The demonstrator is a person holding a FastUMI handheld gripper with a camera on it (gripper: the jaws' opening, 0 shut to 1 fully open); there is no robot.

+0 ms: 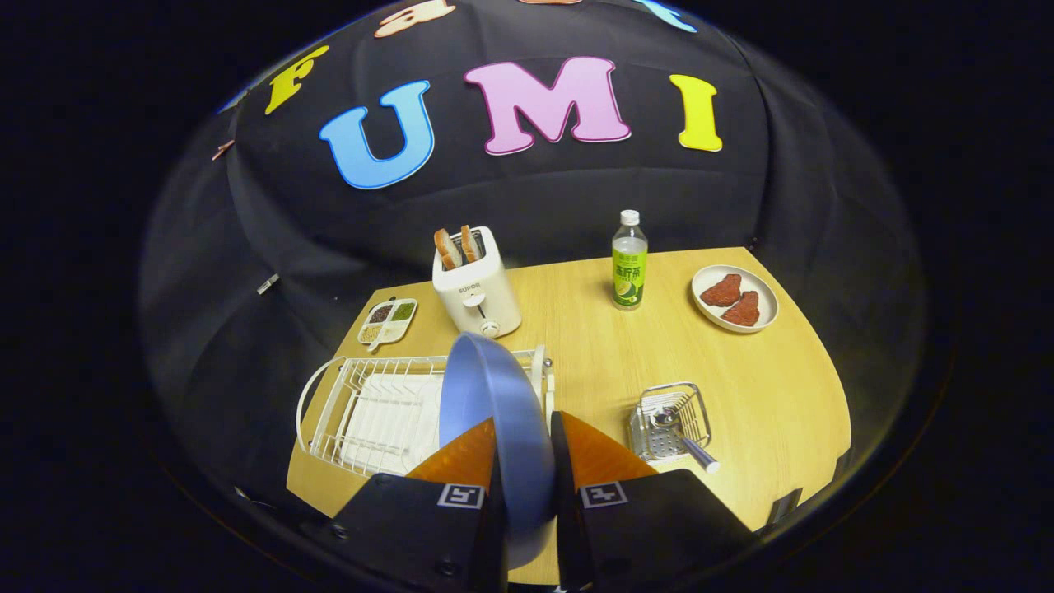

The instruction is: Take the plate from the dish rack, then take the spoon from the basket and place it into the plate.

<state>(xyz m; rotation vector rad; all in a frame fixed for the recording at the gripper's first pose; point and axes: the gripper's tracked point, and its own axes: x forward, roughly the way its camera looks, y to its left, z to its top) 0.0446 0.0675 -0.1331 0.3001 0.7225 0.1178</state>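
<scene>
A blue plate (494, 412) stands on edge between my two fingers, and my gripper (527, 441) is shut on its rim. The plate hangs above the right end of the white wire dish rack (362, 412), which lies just left of the fingers. To the right of the fingers sits a small metal wire basket (669, 420) on the wooden table. A metal spoon (683, 436) lies in it, bowl inside and handle sticking out over the near rim.
Beyond the rack stands a white toaster (478, 288) with two bread slices. A small compartment tray (387, 321) is to its left. A green-labelled bottle (629, 263) and a plate with red meat pieces (734, 298) stand farther right on the table (782, 387).
</scene>
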